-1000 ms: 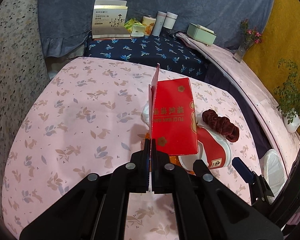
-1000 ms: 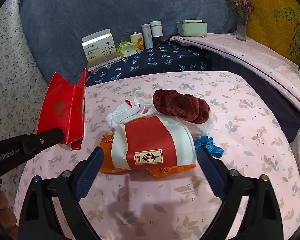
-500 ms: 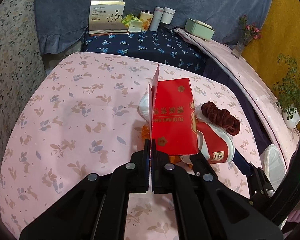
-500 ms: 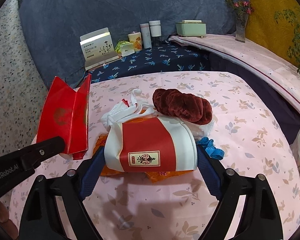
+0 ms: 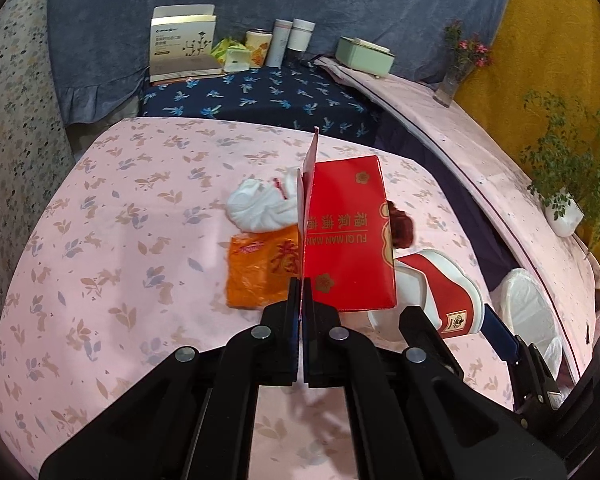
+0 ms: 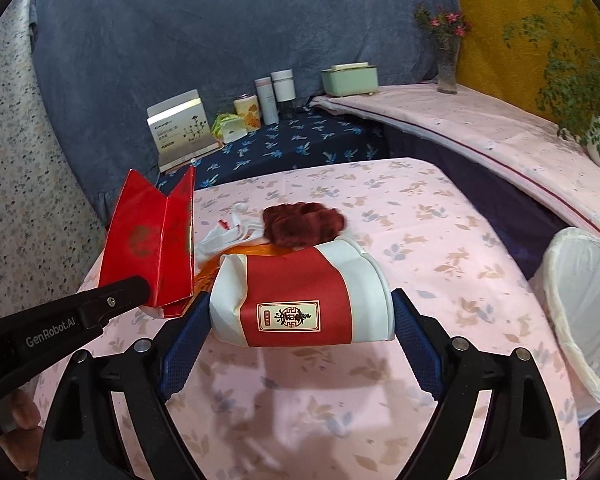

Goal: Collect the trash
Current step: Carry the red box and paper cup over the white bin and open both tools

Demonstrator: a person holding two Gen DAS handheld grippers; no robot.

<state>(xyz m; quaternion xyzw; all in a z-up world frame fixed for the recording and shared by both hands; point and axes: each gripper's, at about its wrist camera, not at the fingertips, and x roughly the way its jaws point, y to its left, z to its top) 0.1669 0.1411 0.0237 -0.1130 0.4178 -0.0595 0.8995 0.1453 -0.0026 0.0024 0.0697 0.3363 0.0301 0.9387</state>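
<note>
My left gripper (image 5: 302, 304) is shut on the edge of a flattened red paper box (image 5: 346, 236) and holds it above the pink table (image 5: 112, 240); the box also shows in the right wrist view (image 6: 156, 248). My right gripper (image 6: 300, 320) is shut on a red-and-white paper carton (image 6: 300, 300), lifted off the table; the carton shows in the left wrist view (image 5: 444, 292). An orange plastic bag (image 5: 260, 268), a crumpled white tissue (image 5: 264, 204) and a dark red scrunchie (image 6: 304, 224) lie on the table. A white-lined bin (image 6: 584, 312) stands at the table's right edge.
A dark blue floral surface (image 5: 260, 96) behind the table carries a white printed box (image 5: 182, 46), tins and bottles (image 5: 288, 42) and a mint green box (image 5: 364, 58). A long pink shelf (image 6: 500, 136) with potted plants (image 6: 580, 92) runs along the right.
My right gripper closed on the red-and-white carton and lifted it toward the right, uncovering the orange bag. The bin came into the right wrist view. The left gripper kept its hold on the red box.
</note>
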